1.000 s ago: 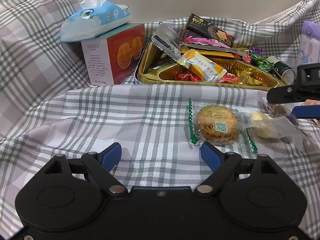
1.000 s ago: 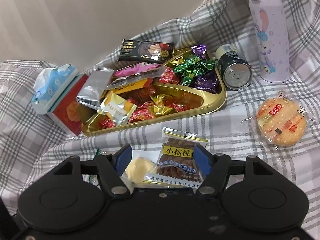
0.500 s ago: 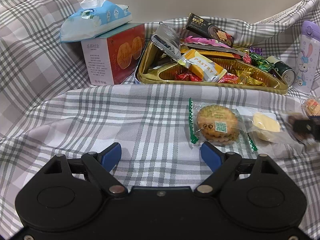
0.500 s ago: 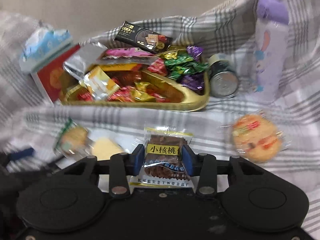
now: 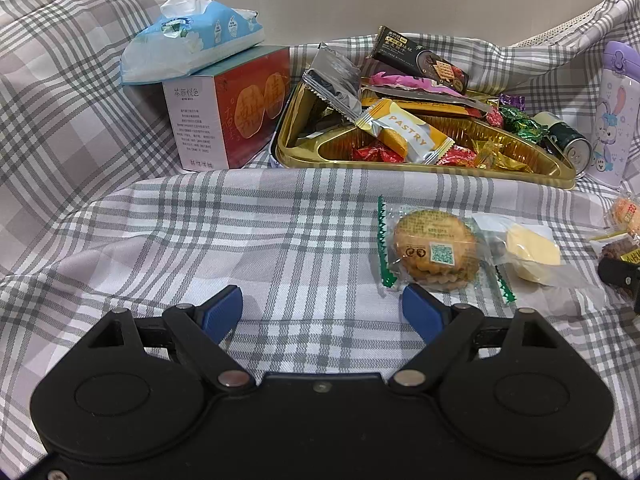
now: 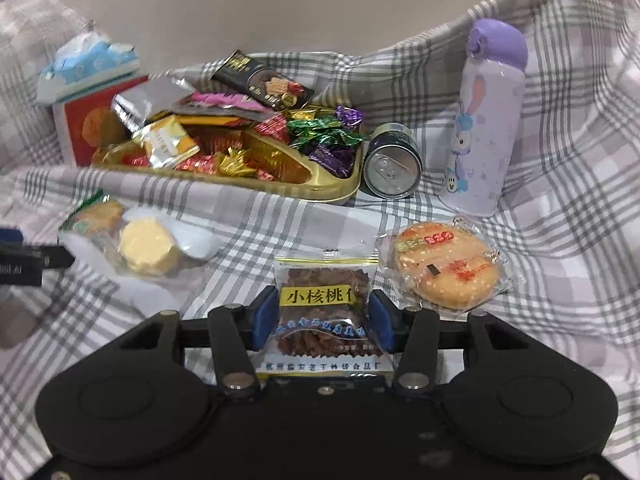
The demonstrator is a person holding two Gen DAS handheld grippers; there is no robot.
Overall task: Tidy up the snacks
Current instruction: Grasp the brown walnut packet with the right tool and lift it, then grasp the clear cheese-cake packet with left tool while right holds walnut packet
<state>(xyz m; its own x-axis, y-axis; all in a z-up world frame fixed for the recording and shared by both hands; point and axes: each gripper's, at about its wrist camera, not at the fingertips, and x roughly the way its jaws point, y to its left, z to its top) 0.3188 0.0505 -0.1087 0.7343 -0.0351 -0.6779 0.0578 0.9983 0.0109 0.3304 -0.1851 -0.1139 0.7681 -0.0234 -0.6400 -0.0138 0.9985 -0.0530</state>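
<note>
a grey plaid cloth [image 5: 240, 216] is seen spread under everything. a gold tray [image 6: 336, 192], heaped with wrapped sweets, is set ahead of both grippers, left of centre for the right one. a purple bottle [image 6: 486, 120] is stood upright ahead and to the right of the right gripper, with a can [image 6: 394, 166] lying on its side between bottle and tray. an orange box [image 5: 236, 120], topped by a tissue pack [image 5: 192, 40], is placed ahead and left of the left gripper, beside the tray. the right gripper [image 6: 322, 322] is closed narrowly on a walnut snack packet [image 6: 322, 304]. a rice cracker [image 6: 446, 266] is lying just to its right. the left gripper [image 5: 322, 312] is held wide, with nothing between its jaws; a round biscuit packet [image 5: 436, 248] is lying just ahead of its right finger, with a yellow pastry [image 5: 532, 256] beside it further right.
</note>
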